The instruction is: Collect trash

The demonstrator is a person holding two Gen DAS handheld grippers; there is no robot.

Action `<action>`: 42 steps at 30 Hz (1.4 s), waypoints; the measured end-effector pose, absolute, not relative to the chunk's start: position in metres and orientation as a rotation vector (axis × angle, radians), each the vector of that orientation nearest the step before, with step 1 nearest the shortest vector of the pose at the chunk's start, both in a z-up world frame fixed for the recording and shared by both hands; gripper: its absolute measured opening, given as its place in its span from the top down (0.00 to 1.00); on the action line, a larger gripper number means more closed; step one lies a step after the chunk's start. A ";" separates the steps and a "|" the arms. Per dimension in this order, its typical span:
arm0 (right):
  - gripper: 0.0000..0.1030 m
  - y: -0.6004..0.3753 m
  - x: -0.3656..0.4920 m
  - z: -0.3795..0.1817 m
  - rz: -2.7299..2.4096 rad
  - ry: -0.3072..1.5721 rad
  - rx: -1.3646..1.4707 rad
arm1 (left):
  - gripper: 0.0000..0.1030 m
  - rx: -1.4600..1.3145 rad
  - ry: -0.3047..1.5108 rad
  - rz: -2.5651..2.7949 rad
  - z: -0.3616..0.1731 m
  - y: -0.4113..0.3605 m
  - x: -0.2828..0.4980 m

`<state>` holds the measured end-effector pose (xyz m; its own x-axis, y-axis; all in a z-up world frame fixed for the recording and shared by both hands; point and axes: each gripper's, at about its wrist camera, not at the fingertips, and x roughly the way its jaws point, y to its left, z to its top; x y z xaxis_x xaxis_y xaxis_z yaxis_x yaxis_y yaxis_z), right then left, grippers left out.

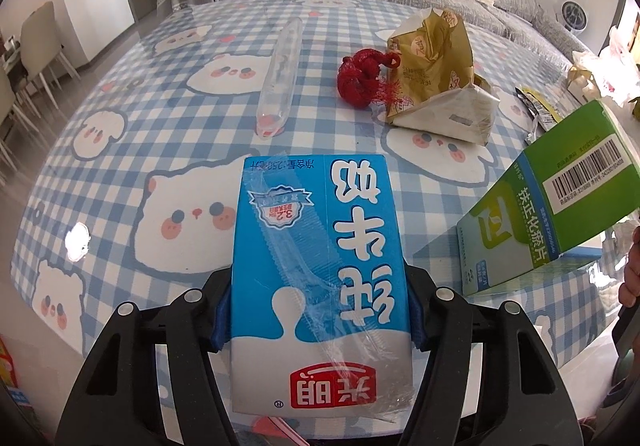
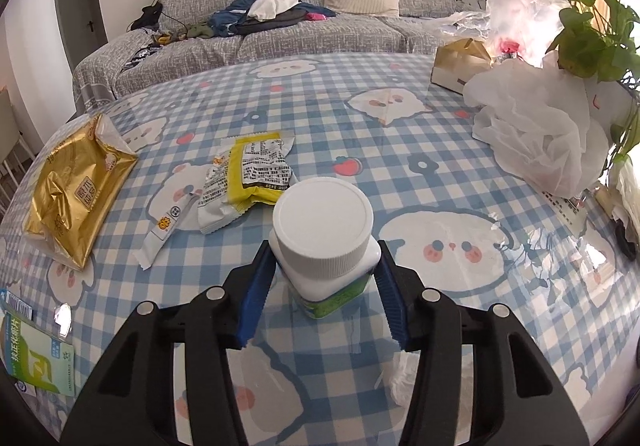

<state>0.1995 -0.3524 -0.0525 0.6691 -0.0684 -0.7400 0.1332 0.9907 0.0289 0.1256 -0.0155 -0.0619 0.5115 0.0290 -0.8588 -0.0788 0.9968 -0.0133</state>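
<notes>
The left gripper (image 1: 320, 320) pinches a blue milk carton (image 1: 320, 270) between its fingers; the right gripper (image 2: 323, 288) pinches a white-capped pill bottle (image 2: 325, 242) above the checkered bench (image 2: 400, 149).

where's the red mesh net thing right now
In the left wrist view, the red mesh net lies on the checked tablecloth, right of centre, against the gold wrapper and right of the clear plastic tube.

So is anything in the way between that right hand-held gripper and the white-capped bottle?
Nothing visible. The white-capped bottle already sits between the blue pads of the right hand-held gripper, close at both sides, though whether they touch it is unclear. The wrappers lie farther back on the table.
</notes>
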 end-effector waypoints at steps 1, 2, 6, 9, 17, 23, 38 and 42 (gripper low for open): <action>0.53 -0.352 0.198 -0.051 -0.113 0.828 0.081 | 0.40 -0.050 1.030 0.066 -0.061 -0.016 0.125; 0.53 -0.351 0.197 -0.050 -0.112 0.826 0.080 | 0.40 -0.051 1.026 0.066 -0.059 -0.016 0.123; 0.53 -0.348 0.190 -0.043 -0.109 0.815 0.073 | 0.40 -0.047 1.018 0.068 -0.053 -0.015 0.117; 0.53 -0.344 0.182 -0.039 -0.104 0.810 0.069 | 0.40 -0.046 1.014 0.071 -0.049 -0.014 0.112; 0.53 -0.338 0.160 -0.029 -0.087 0.798 0.068 | 0.40 -0.041 0.998 0.065 -0.040 -0.014 0.094; 0.53 -0.334 0.136 -0.021 -0.068 0.781 0.073 | 0.40 -0.044 0.990 0.058 -0.036 -0.014 0.075; 0.53 -0.321 0.078 -0.009 -0.045 0.761 0.070 | 0.40 -0.073 0.979 0.038 -0.030 -0.015 0.030; 0.53 -0.321 0.064 -0.010 -0.043 0.765 0.073 | 0.40 -0.075 0.976 0.039 -0.029 -0.016 0.021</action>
<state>0.0642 -0.3212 -0.0105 0.7209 -0.0125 -0.6929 0.0653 0.9966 0.0499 0.0208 -0.0156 -0.0288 0.5603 -0.0002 -0.8283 -0.0671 0.9967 -0.0456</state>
